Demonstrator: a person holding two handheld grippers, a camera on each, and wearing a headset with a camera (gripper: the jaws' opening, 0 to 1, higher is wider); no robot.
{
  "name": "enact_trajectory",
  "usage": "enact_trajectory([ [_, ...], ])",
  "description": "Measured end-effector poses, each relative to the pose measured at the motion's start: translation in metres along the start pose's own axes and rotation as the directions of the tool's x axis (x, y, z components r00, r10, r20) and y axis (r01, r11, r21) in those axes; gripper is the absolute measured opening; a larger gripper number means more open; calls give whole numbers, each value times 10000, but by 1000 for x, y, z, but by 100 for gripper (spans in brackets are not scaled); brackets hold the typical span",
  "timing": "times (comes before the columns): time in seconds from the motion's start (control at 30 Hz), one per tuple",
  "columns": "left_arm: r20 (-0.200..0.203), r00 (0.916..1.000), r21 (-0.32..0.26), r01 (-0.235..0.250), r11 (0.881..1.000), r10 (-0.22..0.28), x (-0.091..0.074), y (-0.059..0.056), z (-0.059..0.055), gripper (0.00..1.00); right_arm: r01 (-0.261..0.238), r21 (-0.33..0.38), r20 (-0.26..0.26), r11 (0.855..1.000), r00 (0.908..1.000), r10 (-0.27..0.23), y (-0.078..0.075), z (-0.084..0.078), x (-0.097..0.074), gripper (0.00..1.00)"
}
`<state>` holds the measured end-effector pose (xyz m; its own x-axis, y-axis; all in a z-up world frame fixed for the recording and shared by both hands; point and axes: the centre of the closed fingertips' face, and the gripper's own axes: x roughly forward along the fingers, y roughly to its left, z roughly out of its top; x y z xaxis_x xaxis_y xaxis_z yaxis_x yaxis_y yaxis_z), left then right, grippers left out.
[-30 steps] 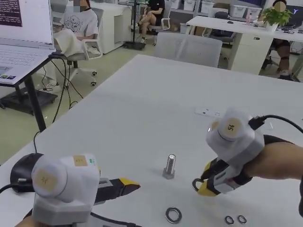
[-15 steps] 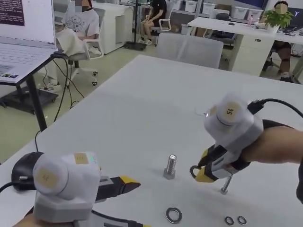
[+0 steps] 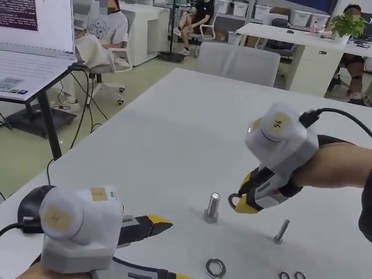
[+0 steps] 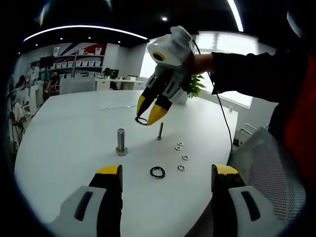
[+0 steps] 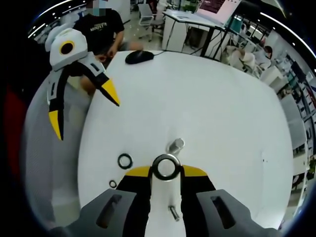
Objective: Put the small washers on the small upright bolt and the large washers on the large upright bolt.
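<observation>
Large washer (image 5: 166, 167) is clamped in right gripper (image 3: 238, 203) near large bolt (image 3: 213, 207) top, ready for threading; left gripper (image 4: 165, 173) is held parted, empty

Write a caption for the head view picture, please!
The right claw holds a large washer close beside the large upright bolt.

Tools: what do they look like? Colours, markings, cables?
Left tool and right tool: white housings, round beige stickers, black jaws with yellow tips. A black cable leaves the right one, and that arm wears a black sleeve.
</observation>
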<state>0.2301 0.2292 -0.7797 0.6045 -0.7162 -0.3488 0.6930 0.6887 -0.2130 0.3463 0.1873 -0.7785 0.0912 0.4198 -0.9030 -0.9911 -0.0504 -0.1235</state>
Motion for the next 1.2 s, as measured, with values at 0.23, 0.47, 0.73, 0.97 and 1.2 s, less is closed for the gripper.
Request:
enact_trajectory([
  [0.23, 143, 9996, 23, -248, 9997, 247, -3, 5, 2, 73, -41, -217, 0, 9998, 10000, 41, -4, 10, 2, 22],
  [0.47, 247, 9989, 26, -405, 9992, 404, -6, 9, 3, 72, -148, -355, -64, 9993, 9999, 146, -6, 15, 7, 22],
  [0.73, 266, 9977, 86, -632, 9980, 630, -10, 16, 5, 72, -291, -436, -140, 9986, 9995, 286, -10, 20, 16, 22],
  [0.97, 227, 9974, 83, -683, 9976, 681, -9, 18, 2, 72, -416, -476, -232, 9980, 9989, 405, -11, 22, 23, 22],
  [1.2, 190, 9972, 60, -720, 9974, 719, -7, 21, 0, 72, -538, -510, -407, 9972, 9978, 517, -13, 19, 32, 22],
])
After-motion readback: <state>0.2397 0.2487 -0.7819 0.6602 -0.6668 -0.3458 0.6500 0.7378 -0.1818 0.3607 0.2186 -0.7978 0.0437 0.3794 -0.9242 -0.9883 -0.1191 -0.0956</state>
